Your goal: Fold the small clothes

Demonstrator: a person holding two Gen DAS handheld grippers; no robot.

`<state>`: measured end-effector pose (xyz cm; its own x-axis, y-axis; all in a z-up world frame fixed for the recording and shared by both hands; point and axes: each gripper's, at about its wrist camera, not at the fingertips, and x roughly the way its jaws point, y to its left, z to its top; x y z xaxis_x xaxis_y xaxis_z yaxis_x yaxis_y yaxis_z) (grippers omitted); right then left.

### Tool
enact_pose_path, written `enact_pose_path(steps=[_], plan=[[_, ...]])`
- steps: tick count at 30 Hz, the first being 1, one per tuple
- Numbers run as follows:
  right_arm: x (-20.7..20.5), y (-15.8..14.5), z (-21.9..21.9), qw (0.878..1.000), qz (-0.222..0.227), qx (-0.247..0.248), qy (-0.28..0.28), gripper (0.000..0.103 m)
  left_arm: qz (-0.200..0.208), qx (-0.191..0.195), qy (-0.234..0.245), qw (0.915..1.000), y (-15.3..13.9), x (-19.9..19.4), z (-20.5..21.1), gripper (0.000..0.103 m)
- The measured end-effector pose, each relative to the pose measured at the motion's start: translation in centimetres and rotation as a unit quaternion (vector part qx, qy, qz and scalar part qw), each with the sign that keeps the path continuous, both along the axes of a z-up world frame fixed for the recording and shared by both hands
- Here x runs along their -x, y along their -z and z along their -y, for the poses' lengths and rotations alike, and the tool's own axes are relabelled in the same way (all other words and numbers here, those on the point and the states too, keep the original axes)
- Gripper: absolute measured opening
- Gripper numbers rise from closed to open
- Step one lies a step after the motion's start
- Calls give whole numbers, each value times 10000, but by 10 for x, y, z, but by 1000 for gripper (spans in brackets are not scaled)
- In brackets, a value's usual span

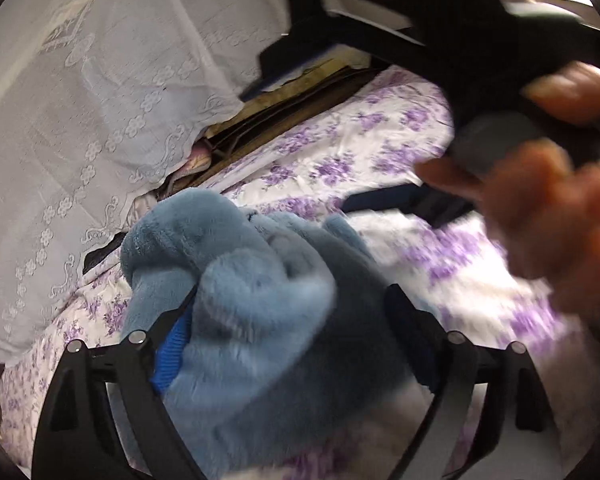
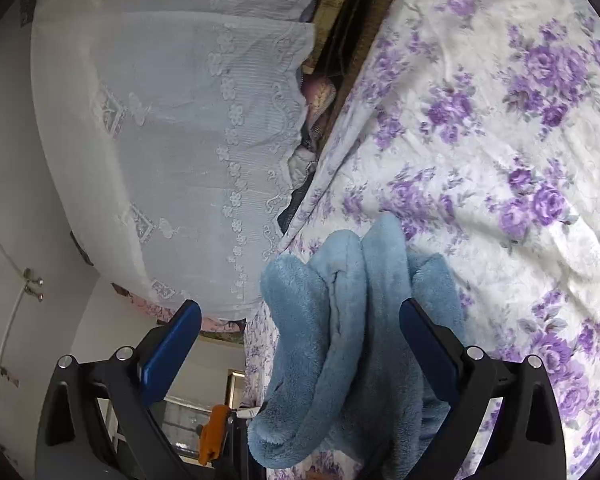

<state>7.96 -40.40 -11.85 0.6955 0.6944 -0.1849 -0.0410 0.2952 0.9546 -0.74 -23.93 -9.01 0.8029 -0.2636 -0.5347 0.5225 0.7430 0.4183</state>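
Fleece, blue and bunched, lies on the floral bed at six o'clock in both views, the left gripper apparently pinching it though its fingers are half buried, while the right gripper stands wide open around it.

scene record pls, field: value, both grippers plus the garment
garment: blue fleece garment, bunched, unfolded
surface: purple floral bedsheet
left gripper: fleece bunched between its fingers, looks gripped; jaw gap hidden by fabric
right gripper: open, fleece between fingers, left pad clear of it
right hand: holding the right gripper, blurred
background: white lace cover beyond the bed edge
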Motion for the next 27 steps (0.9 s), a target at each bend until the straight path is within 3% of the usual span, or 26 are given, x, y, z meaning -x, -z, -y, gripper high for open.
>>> enact_pose_path(steps=[4, 8, 11, 14, 16, 17, 18, 21, 22, 23, 26, 27], plan=[[0, -13, -15, 9994, 194, 179, -227, 99, -81, 339, 100, 9993, -16, 23, -41, 85], [-6, -11, -34, 9980, 30, 417, -473, 99, -267, 1180, -261, 9923, -46, 23, -97, 89], [-13, -13, -59, 9958, 3, 588, -707, 99, -400, 1932, -427, 9794, -66, 11, -136, 90], [-15, -19, -87, 9894, 75, 1070, -977, 99, -526, 1847, -295, 9809, -65, 5, -140, 90], [-16, -20, -95, 9876, 68, 1212, -995, 100, -311, 1712, -489, 9835, -62, 3, -144, 90], [-17, -18, -96, 9886, 48, 1167, -954, 100, -352, 1818, -642, 9806, -62, -2, -152, 90], [-18, -16, -95, 9898, 24, 1093, -914, 100, -447, 1994, -756, 9760, -62, -9, -161, 90], [-21, -15, -93, 9923, -7, 906, -844, 100, -841, 3034, -1204, 9415, -62, -33, -210, 90], [-23, -15, -94, 9928, -7, 859, -829, 100, -867, 3143, -1427, 9345, -61, -41, -219, 90], [-25, -15, -94, 9933, -4, 824, -815, 100, -951, 3142, -1675, 9296, -57, -55, -225, 90], [-32, -11, -101, 9918, -15, 1017, -771, 100, -1707, 2642, -1880, 9304, -30, -106, -212, 87], [-33, -10, -105, 9890, 0, 1279, -742, 92, -1805, 2506, -1821, 9335, -22, -115, -201, 80]])
